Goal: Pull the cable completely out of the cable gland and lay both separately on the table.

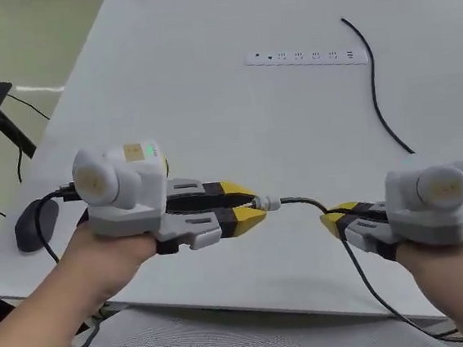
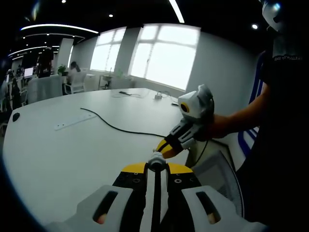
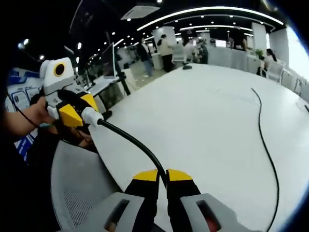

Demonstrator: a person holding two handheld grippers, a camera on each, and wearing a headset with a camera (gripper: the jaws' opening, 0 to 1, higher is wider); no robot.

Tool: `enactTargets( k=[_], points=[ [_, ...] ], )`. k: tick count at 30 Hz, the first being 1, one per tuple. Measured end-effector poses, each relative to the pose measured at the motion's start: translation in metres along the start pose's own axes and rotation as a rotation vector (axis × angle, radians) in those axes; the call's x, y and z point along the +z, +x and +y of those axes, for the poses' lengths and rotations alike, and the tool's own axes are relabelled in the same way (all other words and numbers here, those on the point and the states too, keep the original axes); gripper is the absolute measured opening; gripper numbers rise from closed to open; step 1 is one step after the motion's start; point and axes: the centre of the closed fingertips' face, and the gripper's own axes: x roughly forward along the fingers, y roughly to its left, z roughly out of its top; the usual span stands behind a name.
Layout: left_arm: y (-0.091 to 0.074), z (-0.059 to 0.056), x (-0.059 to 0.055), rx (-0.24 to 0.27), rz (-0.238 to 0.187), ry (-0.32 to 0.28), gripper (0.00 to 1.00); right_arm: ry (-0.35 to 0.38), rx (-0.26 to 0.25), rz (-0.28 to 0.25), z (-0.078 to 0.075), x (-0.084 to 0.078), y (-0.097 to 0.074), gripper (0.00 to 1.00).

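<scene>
Head view: the left gripper (image 1: 249, 207) is clamped on the white gland (image 1: 270, 204), the right gripper (image 1: 332, 215) on the black cable (image 1: 303, 203), above the table (image 1: 207, 94) edge. Left gripper view: the gland is pinched at the jaw tips. Right gripper view: the cable is not yet out of the gland; next, I think, the hands must pull apart.
</scene>
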Motion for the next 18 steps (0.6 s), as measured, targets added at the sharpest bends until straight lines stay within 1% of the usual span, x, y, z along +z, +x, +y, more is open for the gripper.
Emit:
enactTargets(
  k=[1, 3, 4, 5, 8, 12, 14, 15, 17, 18],
  points=[
    [0.0, 0.0, 0.0, 0.0, 0.0, 0.0, 0.15, 0.028, -0.004, 0.008, -0.002, -0.003, 0.0, 0.0],
    [0.0, -0.001, 0.0, -0.001, 0.0, 0.0, 0.15, 0.125, -0.014, 0.024, -0.009, -0.012, 0.0, 0.0],
    [0.0, -0.001, 0.0, -0.002, -0.001, 0.0, 0.15, 0.155, -0.015, 0.022, -0.011, -0.014, 0.001, 0.0],
    [0.0, -0.001, 0.0, -0.002, -0.002, 0.0, 0.15, 0.206, -0.016, 0.022, -0.014, -0.018, 0.001, 0.0],
    [0.0, -0.002, 0.001, 0.0, -0.004, 0.002, 0.15, 0.271, -0.006, 0.03, -0.015, -0.023, 0.002, 0.0],
    [0.001, -0.003, 0.0, 0.002, -0.006, -0.001, 0.15, 0.318, -0.011, 0.041, -0.017, -0.029, 0.004, 0.0],
    [0.001, -0.005, -0.001, 0.0, -0.003, 0.002, 0.15, 0.331, -0.011, 0.037, -0.018, -0.028, 0.004, 0.0],
    [0.001, -0.005, -0.001, 0.001, 0.0, 0.004, 0.15, 0.326, -0.013, 0.034, -0.018, -0.028, 0.004, 0.0],
    [0.001, -0.005, -0.002, 0.002, 0.002, 0.005, 0.15, 0.277, -0.026, 0.026, -0.019, -0.026, 0.004, 0.01],
    [0.001, -0.005, -0.002, 0.002, 0.002, 0.005, 0.15, 0.261, -0.025, 0.023, -0.019, -0.026, 0.003, 0.01]
  ],
)
